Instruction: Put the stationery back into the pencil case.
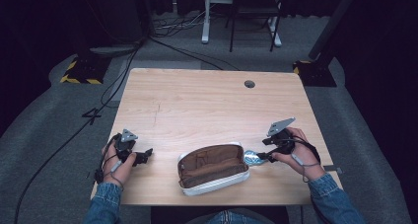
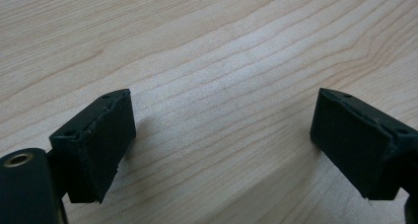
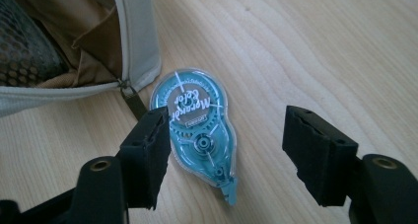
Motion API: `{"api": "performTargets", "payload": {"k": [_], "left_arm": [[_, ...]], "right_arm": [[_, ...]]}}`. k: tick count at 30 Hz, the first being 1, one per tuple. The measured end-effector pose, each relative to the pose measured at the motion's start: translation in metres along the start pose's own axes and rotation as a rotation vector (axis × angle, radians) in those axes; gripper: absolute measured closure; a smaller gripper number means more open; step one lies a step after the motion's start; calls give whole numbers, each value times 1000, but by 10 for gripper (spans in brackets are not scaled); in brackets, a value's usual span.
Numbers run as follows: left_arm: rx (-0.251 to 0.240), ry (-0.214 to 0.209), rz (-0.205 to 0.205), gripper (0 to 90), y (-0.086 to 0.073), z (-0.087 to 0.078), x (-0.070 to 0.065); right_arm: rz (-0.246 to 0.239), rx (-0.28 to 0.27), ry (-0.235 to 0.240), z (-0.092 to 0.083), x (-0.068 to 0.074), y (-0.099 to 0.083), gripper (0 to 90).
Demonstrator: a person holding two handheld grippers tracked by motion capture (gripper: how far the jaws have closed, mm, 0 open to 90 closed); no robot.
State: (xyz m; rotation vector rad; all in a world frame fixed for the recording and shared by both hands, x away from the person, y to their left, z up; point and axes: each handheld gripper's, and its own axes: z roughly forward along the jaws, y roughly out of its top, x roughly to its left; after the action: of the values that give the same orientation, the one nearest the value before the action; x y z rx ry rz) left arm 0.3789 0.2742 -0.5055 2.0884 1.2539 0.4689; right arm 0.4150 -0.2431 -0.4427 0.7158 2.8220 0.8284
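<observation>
The right gripper (image 3: 224,150) straddles, jaws apart, a teal plastic correction-tape dispenser (image 3: 197,130) touching the open beige zip pouch (image 1: 214,166); the slick shell might squirt out. The left gripper (image 2: 222,145) gapes empty.

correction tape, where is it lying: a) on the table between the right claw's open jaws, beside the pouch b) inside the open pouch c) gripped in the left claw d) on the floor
a: the teal correction tape lies flat on the table between the right claw's parted jaws, beside the pouch.

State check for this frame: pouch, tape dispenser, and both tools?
Pouch: unzipped, open, lying on the table.
Correction tape dispenser: flat on the table beside the pouch, not gripped.
Left tool: open, holding nothing.
Right tool: open, jaws straddling the dispenser.
</observation>
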Motion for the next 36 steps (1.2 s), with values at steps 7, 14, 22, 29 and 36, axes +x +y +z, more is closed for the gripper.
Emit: {"api": "performTargets", "payload": {"k": [7,14,22,29,36], "left_arm": [[0,0,0,103,0,0,0],[0,0,0,103,0,0,0],[0,0,0,103,0,0,0],[0,0,0,103,0,0,0],[0,0,0,103,0,0,0]], "right_arm": [[-27,72,26,14,5,1,355],[-48,117,45,25,7,0,352],[-65,148,53,32,8,-1,364],[-82,161,47,34,10,1,383],[-109,174,37,33,11,2,478]]}}
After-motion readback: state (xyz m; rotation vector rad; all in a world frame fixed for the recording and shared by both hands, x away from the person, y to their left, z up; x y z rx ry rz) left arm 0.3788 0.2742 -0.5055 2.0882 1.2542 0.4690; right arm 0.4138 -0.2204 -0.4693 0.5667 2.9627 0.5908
